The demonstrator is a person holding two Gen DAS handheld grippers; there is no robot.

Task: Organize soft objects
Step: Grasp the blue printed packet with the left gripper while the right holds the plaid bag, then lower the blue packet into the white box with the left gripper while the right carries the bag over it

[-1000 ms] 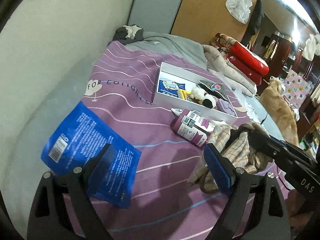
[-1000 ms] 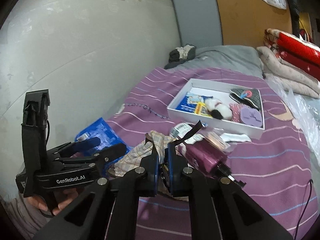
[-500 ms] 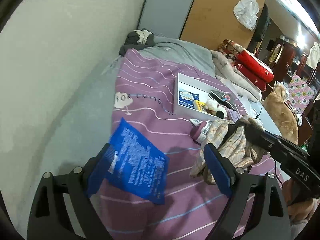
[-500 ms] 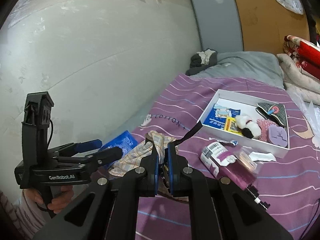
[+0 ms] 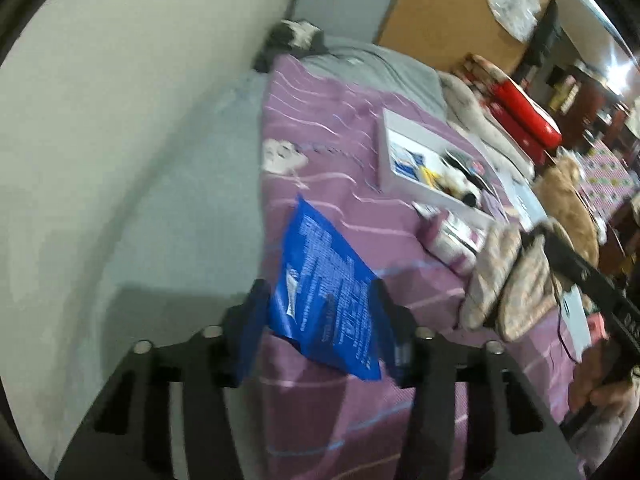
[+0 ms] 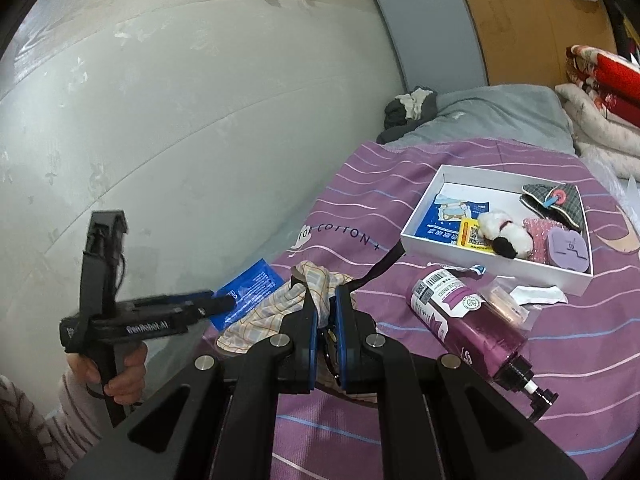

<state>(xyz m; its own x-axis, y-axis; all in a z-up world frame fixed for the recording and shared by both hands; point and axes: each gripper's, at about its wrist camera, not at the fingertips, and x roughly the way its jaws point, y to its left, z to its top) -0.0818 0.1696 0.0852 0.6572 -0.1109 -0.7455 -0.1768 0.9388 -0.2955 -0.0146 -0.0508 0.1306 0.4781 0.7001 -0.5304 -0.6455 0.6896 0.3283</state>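
Note:
My right gripper (image 6: 326, 304) is shut on a plaid cloth bag (image 6: 276, 308) and holds it just above the purple bedspread; it also shows in the left wrist view (image 5: 508, 280). My left gripper (image 5: 320, 312) is open, its fingers on either side of the near end of a flat blue packet (image 5: 324, 276) at the bed's left edge. In the right wrist view the left gripper (image 6: 216, 302) reaches onto the blue packet (image 6: 248, 292). A white box (image 6: 496, 264) further back holds a plush toy (image 6: 504, 234), a purple pad and packets.
A purple pump bottle (image 6: 464, 320) lies on its side in front of the box, next to a clear wrapper (image 6: 508, 308). A grey wall (image 6: 160, 120) runs along the bed's left side. Folded quilts (image 5: 520, 116) lie at the far right.
My left gripper has moved in over the blue packet and its jaws have narrowed around it. The right gripper still holds the plaid bag and has drawn back and to the left.

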